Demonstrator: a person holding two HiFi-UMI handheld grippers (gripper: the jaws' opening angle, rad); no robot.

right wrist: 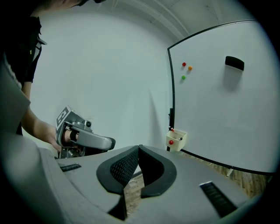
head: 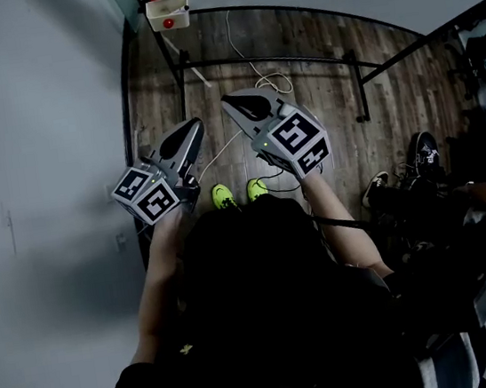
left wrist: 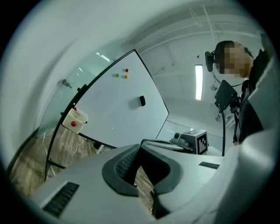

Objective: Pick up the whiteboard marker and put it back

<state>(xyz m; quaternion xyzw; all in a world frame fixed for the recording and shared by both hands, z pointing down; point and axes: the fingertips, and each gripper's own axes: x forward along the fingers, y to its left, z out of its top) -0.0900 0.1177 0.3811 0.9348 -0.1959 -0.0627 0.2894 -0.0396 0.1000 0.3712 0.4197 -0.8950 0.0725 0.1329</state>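
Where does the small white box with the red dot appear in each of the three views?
Head view: the box is at the top edge, left of centre.
Left gripper view: the box is at the left, by the lower corner of the whiteboard.
Right gripper view: the box is right of centre, at the whiteboard's lower left corner.
Shared landmark: the black frame beside the box.

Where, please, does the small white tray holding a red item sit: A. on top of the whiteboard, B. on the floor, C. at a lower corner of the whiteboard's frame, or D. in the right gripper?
C: the right gripper view shows the small white tray fixed at the lower left corner of the whiteboard.
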